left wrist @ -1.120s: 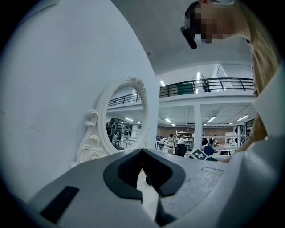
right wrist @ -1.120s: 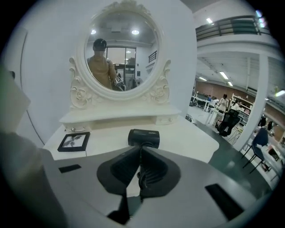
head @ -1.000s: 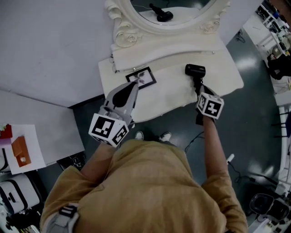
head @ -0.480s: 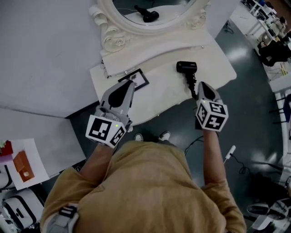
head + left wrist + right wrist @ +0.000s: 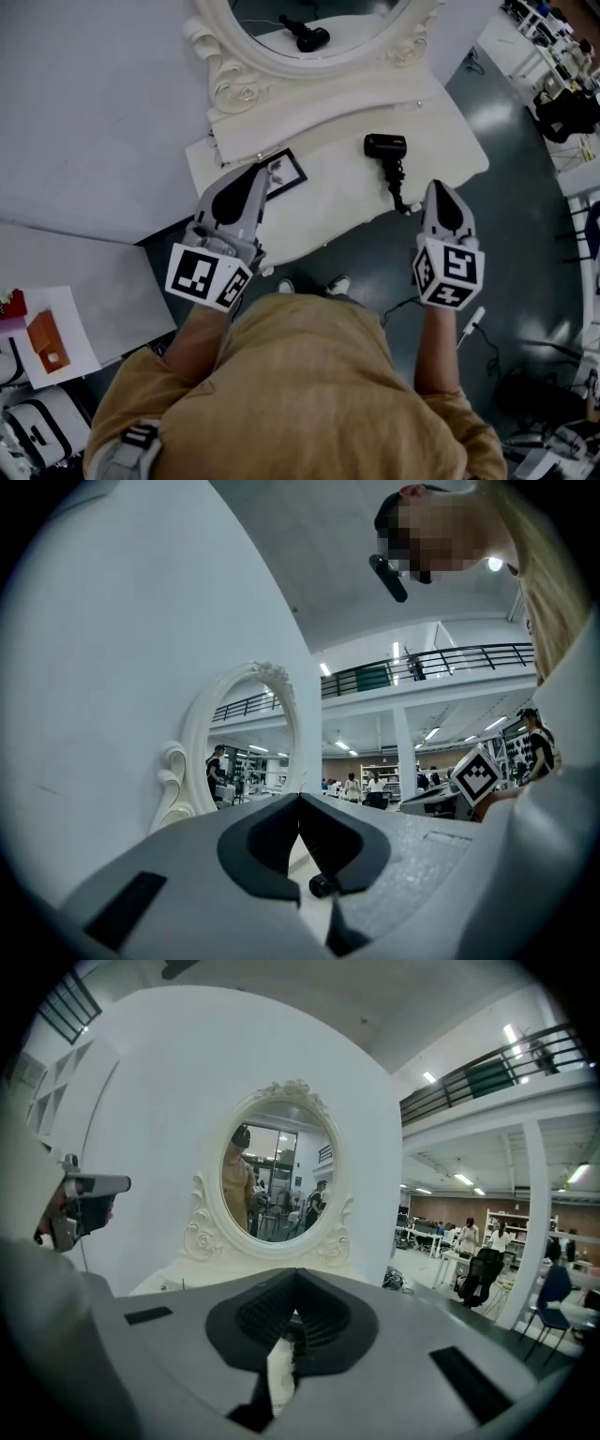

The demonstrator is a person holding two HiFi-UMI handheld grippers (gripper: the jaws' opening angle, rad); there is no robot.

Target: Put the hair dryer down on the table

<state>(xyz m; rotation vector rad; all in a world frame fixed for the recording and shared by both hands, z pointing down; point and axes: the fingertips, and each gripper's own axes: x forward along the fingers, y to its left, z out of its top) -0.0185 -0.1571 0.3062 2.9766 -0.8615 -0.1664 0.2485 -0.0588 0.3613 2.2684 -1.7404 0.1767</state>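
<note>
The black hair dryer (image 5: 386, 150) lies on the white dressing table (image 5: 337, 192), its handle toward me and its cord running off the front edge. My right gripper (image 5: 434, 185) hovers just off that edge, to the right of the handle's end and apart from it. Its jaws are shut with nothing in them, and they meet at the tips in the right gripper view (image 5: 295, 1274). My left gripper (image 5: 265, 167) sits over the table's left front part, also shut and empty (image 5: 300, 799).
An oval mirror in an ornate white frame (image 5: 234, 80) stands at the back of the table and reflects the dryer. A small black picture frame (image 5: 286, 173) lies beside the left gripper's tip. Grey floor with cables lies below the front edge.
The right gripper has drawn back from the dryer's handle toward me and to the right. The dryer stays lying on the table. The left gripper has shifted only slightly.
</note>
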